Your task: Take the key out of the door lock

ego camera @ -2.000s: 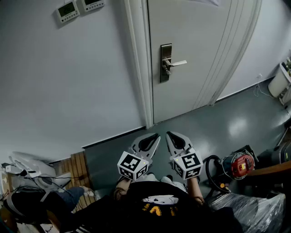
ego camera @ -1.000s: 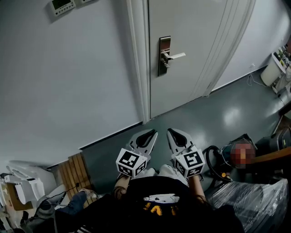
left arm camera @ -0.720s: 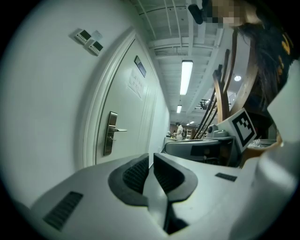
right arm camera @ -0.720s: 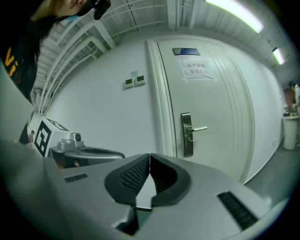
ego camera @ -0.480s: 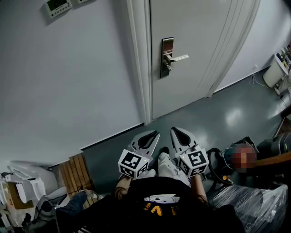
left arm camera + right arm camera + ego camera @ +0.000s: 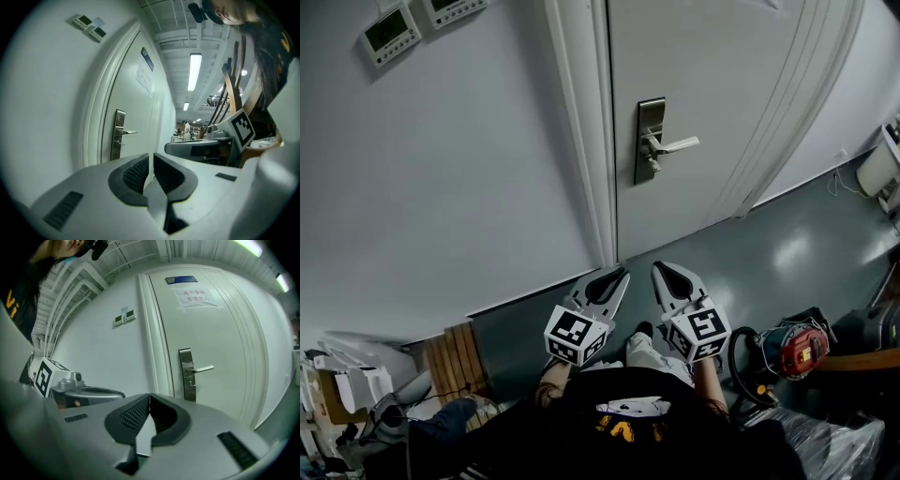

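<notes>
A steel lock plate with a lever handle sits on the white door. Just under the lever a small key sticks out, too small to make out in detail. Both grippers hang low in front of the person, well short of the door. My left gripper is shut with nothing in it, and so is my right gripper. In the left gripper view the shut jaws point past the lock plate. In the right gripper view the shut jaws sit below the plate and key.
The door frame and a grey wall with two control panels lie to the left. A red-and-black machine with a hose stands on the floor at right. Wooden slats and clutter are at lower left. A paper notice is on the door.
The person has stepped toward the door, and both shut grippers came forward with them. The lock plate now sits lower and larger in the head view. A foot shows between the grippers.
</notes>
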Tool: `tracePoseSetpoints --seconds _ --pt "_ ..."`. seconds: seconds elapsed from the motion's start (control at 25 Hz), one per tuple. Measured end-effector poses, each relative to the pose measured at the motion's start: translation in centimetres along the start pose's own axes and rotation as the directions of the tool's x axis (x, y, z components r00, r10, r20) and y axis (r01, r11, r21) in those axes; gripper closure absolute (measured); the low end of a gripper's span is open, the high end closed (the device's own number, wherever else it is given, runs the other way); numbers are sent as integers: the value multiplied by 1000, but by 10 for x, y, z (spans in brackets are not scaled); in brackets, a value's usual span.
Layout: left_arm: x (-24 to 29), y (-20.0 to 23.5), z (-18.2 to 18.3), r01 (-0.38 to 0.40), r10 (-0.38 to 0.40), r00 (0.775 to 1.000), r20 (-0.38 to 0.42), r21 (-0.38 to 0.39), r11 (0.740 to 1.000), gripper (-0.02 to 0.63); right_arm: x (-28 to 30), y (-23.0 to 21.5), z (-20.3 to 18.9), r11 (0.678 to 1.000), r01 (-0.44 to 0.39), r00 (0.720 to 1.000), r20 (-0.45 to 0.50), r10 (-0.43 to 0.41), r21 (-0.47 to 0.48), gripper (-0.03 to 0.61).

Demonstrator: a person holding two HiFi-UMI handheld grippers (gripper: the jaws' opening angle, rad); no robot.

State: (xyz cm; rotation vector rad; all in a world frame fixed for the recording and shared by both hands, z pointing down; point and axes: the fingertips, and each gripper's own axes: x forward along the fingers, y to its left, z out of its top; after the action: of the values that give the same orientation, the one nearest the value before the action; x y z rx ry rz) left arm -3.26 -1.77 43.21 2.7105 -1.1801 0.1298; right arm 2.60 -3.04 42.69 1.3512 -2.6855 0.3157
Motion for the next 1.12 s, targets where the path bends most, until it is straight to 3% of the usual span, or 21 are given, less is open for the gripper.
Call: tracePoseSetpoints --seconds 0.6,1.12 --pt "103 33 20 -43 44 998 -45 25 999 578 57 -98 18 995 -56 998 2 56 81 572" --pt "133 50 16 -100 101 993 -66 18 995 578 85 -130 14 987 -105 994 -9 107 122 572"
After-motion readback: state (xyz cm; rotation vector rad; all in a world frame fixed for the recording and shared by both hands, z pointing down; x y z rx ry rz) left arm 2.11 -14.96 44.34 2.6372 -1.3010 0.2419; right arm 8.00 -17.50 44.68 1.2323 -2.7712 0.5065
